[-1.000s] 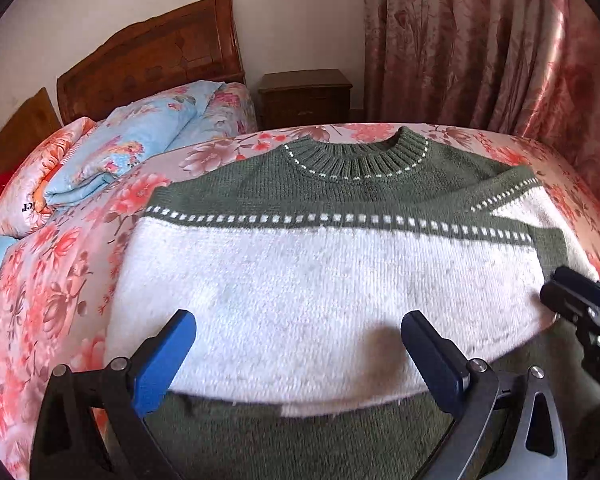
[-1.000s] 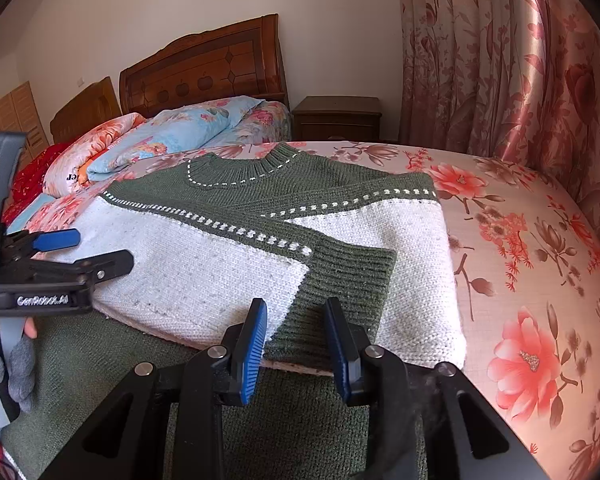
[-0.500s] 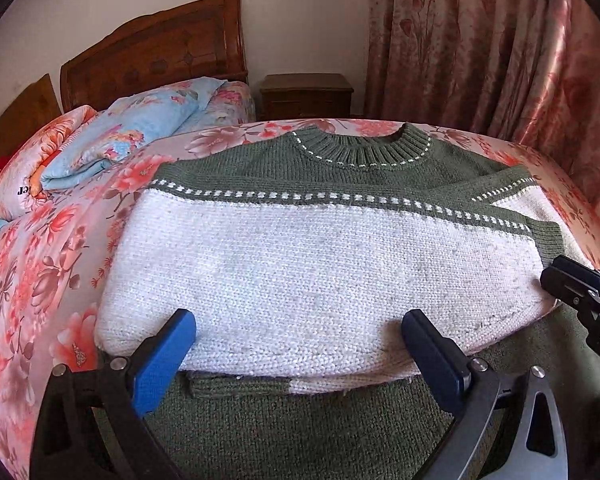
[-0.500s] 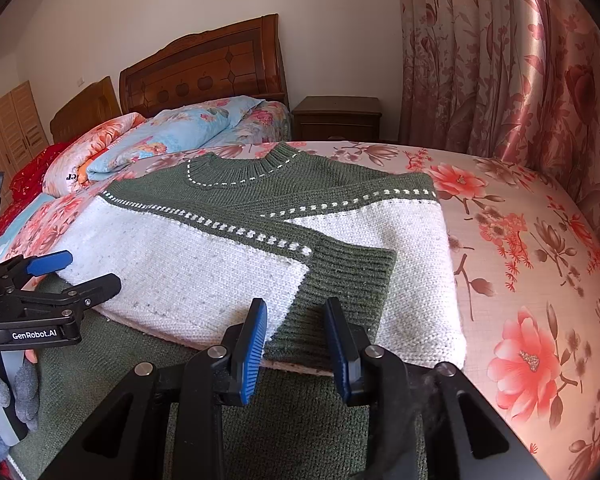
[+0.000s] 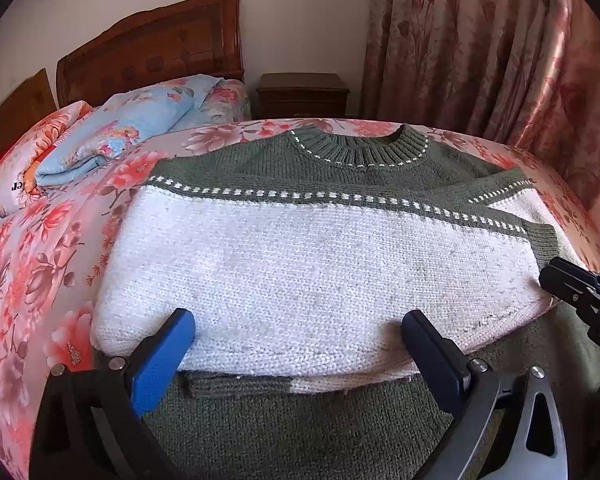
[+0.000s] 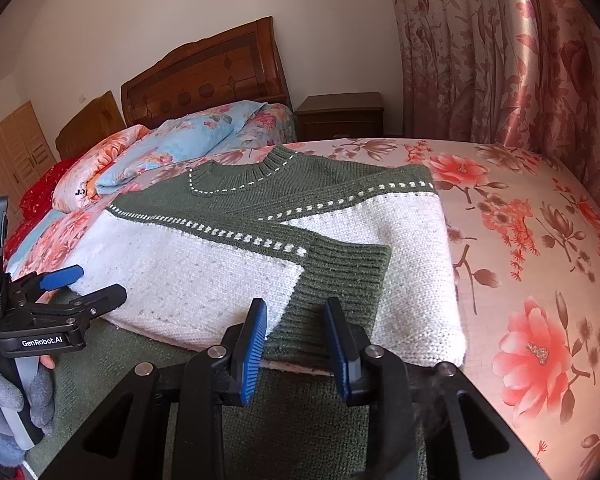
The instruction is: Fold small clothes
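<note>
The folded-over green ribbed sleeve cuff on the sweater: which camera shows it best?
The right wrist view. There the green ribbed sleeve cuff lies front and centre on the green-and-white knitted sweater, just beyond the right gripper. The left wrist view shows only a sliver of it at the sweater's far right edge.

Bright, sharp daylight, perhaps through curtains; fisheye-bent, vignetted edges.

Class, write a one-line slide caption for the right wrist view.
Right tool open before a green-and-white sweater with its sleeve folded in, on a floral bed.
</note>
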{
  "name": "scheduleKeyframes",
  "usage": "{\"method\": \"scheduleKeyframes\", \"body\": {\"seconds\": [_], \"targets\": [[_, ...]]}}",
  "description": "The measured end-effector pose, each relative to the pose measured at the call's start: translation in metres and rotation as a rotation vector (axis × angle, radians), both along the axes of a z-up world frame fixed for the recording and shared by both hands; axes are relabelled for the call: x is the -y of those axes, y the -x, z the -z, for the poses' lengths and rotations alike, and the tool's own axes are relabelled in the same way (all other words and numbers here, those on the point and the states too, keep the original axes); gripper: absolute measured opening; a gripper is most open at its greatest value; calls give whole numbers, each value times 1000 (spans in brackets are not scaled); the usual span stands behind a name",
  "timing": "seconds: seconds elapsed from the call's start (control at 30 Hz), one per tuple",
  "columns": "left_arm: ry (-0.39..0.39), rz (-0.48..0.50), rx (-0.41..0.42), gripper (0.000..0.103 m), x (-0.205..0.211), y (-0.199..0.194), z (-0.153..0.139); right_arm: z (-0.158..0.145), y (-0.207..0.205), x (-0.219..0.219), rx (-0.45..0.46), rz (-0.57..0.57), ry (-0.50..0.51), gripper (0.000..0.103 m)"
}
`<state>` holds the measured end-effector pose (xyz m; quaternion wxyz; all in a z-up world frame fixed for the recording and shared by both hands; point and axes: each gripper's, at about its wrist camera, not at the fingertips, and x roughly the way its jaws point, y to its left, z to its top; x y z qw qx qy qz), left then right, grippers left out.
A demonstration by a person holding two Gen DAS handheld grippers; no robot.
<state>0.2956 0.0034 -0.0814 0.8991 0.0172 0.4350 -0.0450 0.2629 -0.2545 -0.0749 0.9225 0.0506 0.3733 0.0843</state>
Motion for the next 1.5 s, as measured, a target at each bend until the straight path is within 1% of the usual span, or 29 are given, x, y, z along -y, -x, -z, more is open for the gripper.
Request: {"method": "scheduleKeyframes", "body": {"seconds": [0.13, 0.2, 0.27, 0.37, 0.4, 0.43, 0.47, 0.53, 0.57, 0.6, 0.67, 0.73, 0.83, 0.87, 0.93, 1.0, 1.07, 1.1, 1.13, 1.17, 1.2, 1.23, 1.27, 1.3, 1.33, 1.37, 1.4, 1.43, 1.5], "targets": [[0, 0, -6, 103, 1, -3, 0, 0, 0, -16, 1, -16, 128, 31], [0, -3, -9, 103, 1, -5, 1, 0, -2, -18, 1, -34, 155, 31], [3, -3, -7, 103, 1, -6, 1, 0, -5, -10, -3, -54, 106, 32], [5, 5, 1, 103, 0, -5, 1, -1, -8, 12, -33, -56, -52, 32], [2, 8, -7, 103, -1, -3, 0, -3, -6, 15, -54, -48, -82, 32], [19, 7, -18, 103, -4, 0, -4, -6, -3, 17, -70, -31, -97, 32], [59, -1, -18, 103, -8, 7, -10, -12, 5, 16, -74, -10, -98, 32], [154, -8, 3, 103, -19, 25, -24, -25, 23, 7, -43, -31, -76, 32], [177, -4, 21, 103, -22, 34, -31, -32, 34, -1, -15, -57, -48, 32], [174, 1, 32, 103, -23, 42, -35, -38, 43, -9, 2, -78, -18, 32], [127, 18, -4, 103, -20, 47, -32, -39, 54, -26, -16, -122, 2, 32], [94, 43, -56, 103, -16, 48, -17, -29, 53, -43, -74, -161, 16, 32], [17, 34, -123, 103, -16, 50, 11, -5, 52, -61, -117, -170, 109, 32], [-18, 51, -90, 103, -15, 56, 11, 5, 51, -62, -154, -170, 129, 33], [-13, 64, -103, 103, -24, 65, 11, 9, 59, -54, -146, -193, 163, 31], [-20, 73, -96, 103, -40, 78, 10, 9, 69, -36, -166, -192, 199, 31], [-4, 63, -96, 103, -61, 92, 11, 9, 81, -6, -176, -184, 176, 30], [2, 60, -102, 103, -69, 97, 10, 9, 87, 12, -175, -184, 140, 30], [4, 62, -109, 103, -73, 101, 9, 9, 92, 28, -178, -183, 92, 26], [-8, 59, -112, 103, -73, 105, 7, 8, 95, 42, -190, -170, 46, 21], [-29, 47, -109, 103, -69, 108, 5, 6, 96, 49, -200, -150, 28, 20], [-37, 47, -105, 103, -63, 111, 2, 2, 99, 49, -200, -129, 34, 19], [-26, 63, -98, 103, -54, 117, -3, -4, 102, 40, -190, -118, 65, 23], [0, 101, -83, 103, -41, 122, -8, -8, 107, 26, -177, -135, 98, 24], [10, 141, -70, 103, -28, 126, -12, -13, 110, 10, -163, -177, 106, 24], [-8, 187, -59, 103, -12, 131, -14, -16, 115, -8, -154, -232, 96, 24], [-45, 218, -51, 103, 2, 133, -14, -16, 117, -28, -156, -286, 93, 24], [-89, 241, -51, 103, 13, 135, -10, -13, 122, -48, -165, -339, 116, 24], [-160, 266, -86, 103, 21, 138, 3, 2, 131, -79, -190, -413, 219, 24]]}}
